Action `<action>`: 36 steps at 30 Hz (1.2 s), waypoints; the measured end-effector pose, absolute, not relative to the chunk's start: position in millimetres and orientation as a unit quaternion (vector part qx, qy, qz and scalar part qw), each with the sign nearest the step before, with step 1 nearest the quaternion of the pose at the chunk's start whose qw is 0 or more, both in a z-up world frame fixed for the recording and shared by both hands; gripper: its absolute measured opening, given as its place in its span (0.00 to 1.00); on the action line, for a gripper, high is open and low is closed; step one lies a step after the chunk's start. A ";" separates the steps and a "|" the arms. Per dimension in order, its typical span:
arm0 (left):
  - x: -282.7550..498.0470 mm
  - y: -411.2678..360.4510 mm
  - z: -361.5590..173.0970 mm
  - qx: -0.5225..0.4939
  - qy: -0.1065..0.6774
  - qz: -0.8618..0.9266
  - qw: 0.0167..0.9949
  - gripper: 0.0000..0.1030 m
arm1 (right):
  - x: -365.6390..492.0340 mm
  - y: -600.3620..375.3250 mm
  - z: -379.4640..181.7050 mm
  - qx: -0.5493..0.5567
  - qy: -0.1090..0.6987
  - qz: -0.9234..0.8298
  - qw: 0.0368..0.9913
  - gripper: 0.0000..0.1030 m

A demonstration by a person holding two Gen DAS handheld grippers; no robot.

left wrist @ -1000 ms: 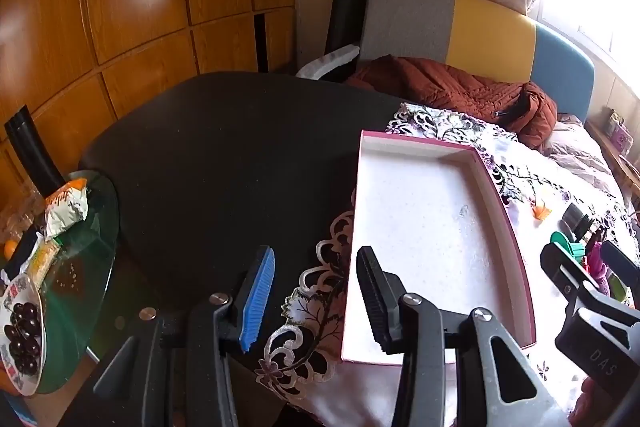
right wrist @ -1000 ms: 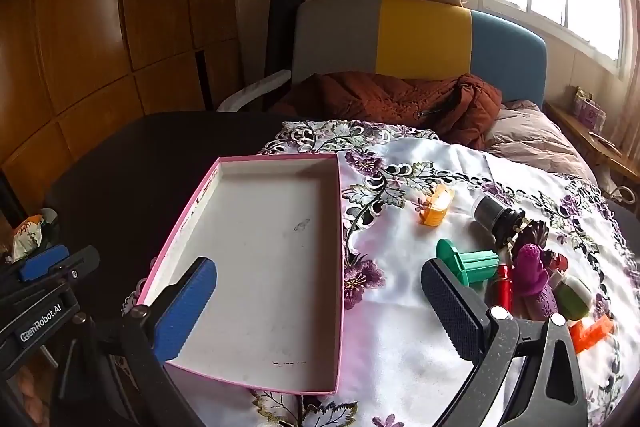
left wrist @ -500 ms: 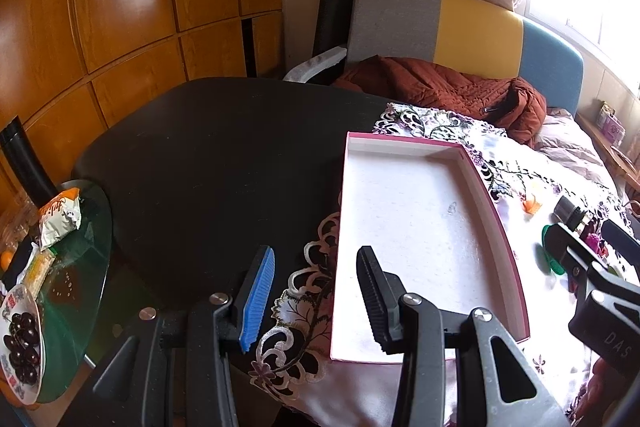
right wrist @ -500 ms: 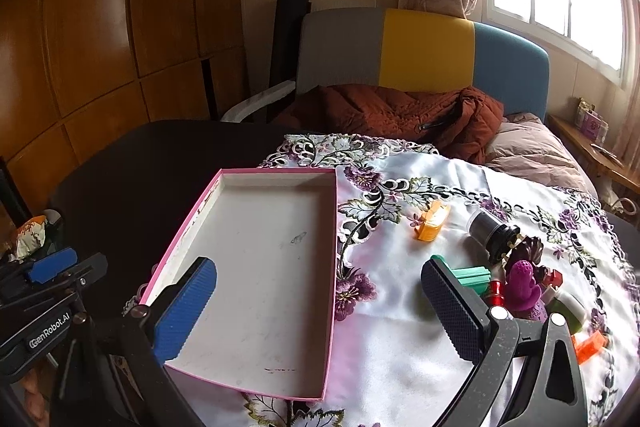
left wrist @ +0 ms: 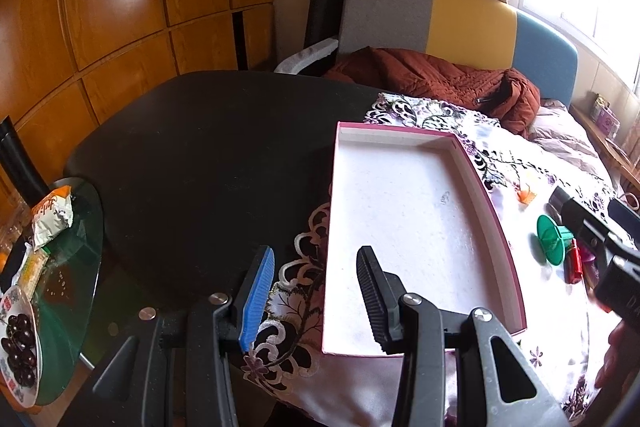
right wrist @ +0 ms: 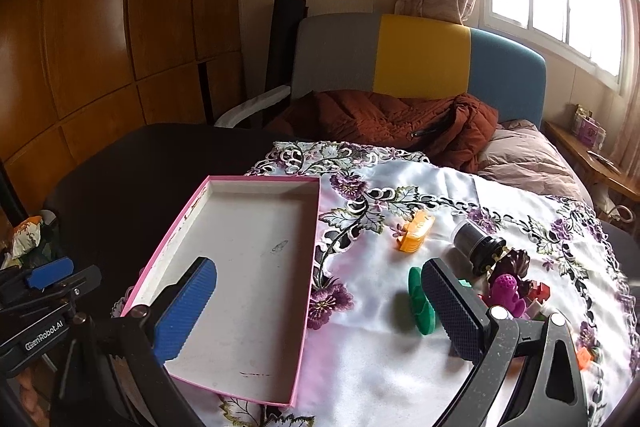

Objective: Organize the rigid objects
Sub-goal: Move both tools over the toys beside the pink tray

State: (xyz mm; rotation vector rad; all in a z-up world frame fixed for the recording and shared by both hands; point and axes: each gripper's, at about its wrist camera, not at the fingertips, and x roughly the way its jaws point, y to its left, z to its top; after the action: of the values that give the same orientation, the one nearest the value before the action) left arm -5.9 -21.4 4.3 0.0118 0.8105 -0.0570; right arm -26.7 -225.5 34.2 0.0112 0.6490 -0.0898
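The left gripper (left wrist: 316, 291) hangs with jaws spread and empty over the near edge of the shallow pink-rimmed white cardboard tray (right wrist: 256, 183), which lies on the embroidered white cloth (right wrist: 400, 367) on the dark bench (left wrist: 208, 147). The right gripper (right wrist: 320, 303) is spread too, empty, between tray and small toys: a green plastic disc-topped piece (right wrist: 420, 303), an orange block (right wrist: 416, 237), a black-capped jar (right wrist: 478, 243), and a purple figure (right wrist: 506, 289).

Pink box (right wrist: 256, 183) — green spool (right wrist: 420, 303) beside
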 end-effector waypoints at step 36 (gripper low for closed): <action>12.1 -109.4 -1.3 0.029 0.447 -0.215 0.868 0.43 | -72.7 -522.3 26.5 0.238 0.275 -0.246 0.899 1.00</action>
State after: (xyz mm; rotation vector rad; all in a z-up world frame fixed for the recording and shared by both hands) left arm 12.1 -109.4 -1.3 0.0599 0.9351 -0.4503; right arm -72.7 -522.3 26.5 0.4919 0.5691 -0.5091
